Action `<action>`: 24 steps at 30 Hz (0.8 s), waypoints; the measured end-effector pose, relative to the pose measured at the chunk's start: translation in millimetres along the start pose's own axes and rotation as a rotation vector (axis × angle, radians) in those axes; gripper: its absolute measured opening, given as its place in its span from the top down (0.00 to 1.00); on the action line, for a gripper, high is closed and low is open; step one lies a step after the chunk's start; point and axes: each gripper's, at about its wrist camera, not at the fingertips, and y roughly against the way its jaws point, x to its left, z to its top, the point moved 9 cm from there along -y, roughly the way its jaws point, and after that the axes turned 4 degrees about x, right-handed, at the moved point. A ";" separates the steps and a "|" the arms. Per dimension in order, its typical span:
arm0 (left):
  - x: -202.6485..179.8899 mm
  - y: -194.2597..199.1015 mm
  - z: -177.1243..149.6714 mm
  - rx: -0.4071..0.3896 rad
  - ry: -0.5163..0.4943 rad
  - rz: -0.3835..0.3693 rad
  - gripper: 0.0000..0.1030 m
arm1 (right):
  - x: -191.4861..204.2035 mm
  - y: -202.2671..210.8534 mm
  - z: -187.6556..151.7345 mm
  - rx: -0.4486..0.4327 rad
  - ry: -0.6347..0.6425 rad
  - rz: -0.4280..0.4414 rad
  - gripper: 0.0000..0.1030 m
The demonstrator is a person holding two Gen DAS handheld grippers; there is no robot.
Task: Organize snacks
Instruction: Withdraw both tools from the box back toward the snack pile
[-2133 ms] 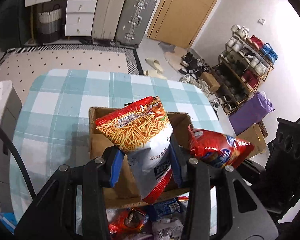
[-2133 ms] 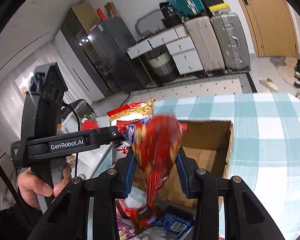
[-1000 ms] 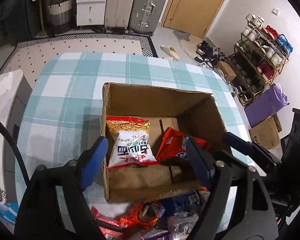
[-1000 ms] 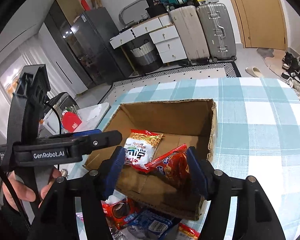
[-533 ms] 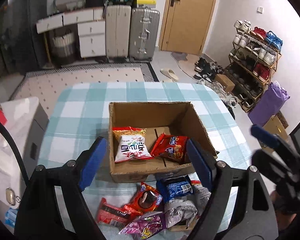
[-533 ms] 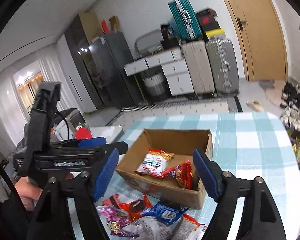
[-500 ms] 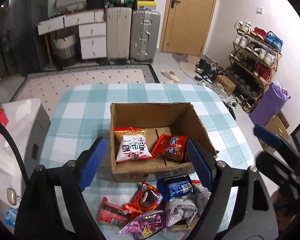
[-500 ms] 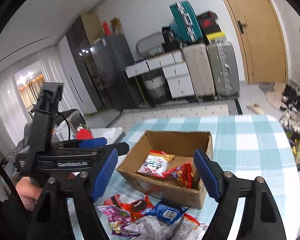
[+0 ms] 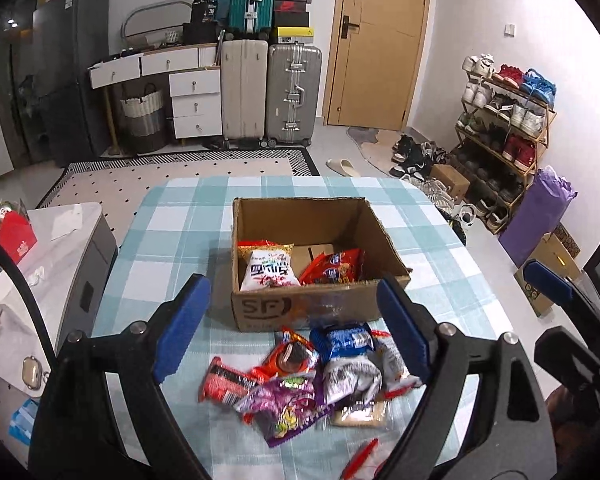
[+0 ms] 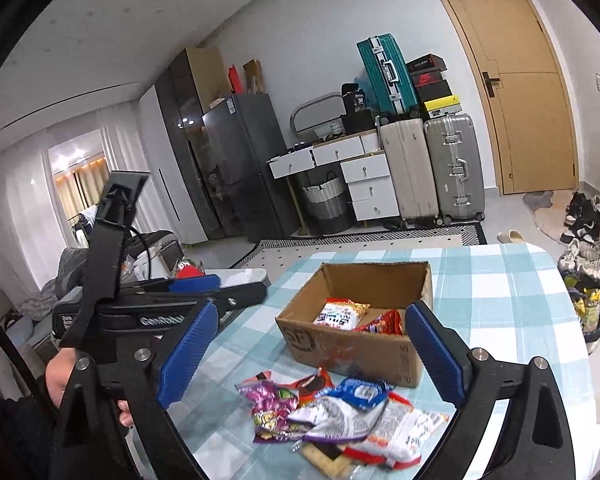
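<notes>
An open cardboard box (image 9: 300, 312) stands on the checked table. A white and orange noodle bag (image 9: 268, 268) and a red snack bag (image 9: 332, 270) lie inside it. In front of the box lies a loose pile of snacks: a purple bag (image 9: 288, 404), a blue cookie pack (image 9: 344, 340), a silver bag (image 9: 352, 376) and a red pack (image 9: 224, 380). My left gripper (image 9: 290, 292) hovers above the pile, jaws opening, nothing between them. My right gripper (image 10: 311, 312) is also back from the box (image 10: 352, 352), jaws opening wide and empty. The pile (image 10: 340, 412) lies below it.
The table's blue checked cloth (image 9: 172, 240) reaches around the box. A white side cabinet (image 9: 60, 232) with small items stands to the left. A hand (image 10: 60, 376) holds the left gripper's handle. A shoe rack (image 9: 500, 128) stands at the right, suitcases (image 9: 292, 92) and drawers at the back.
Both grippers let go of their snack bags, which now lie in the box. Both pulled back and up from the box, and the right jaws spread much wider.
</notes>
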 end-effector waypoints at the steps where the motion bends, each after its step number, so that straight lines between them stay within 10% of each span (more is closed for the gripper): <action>1: 1.3 6.1 -4.8 -0.004 0.007 0.001 0.18 | 0.9 3.0 -2.3 -0.003 0.005 -0.004 0.02; 24: 34.6 12.5 -111.2 -0.030 0.114 0.027 0.01 | -5.9 8.3 -87.1 0.061 0.019 -0.090 0.00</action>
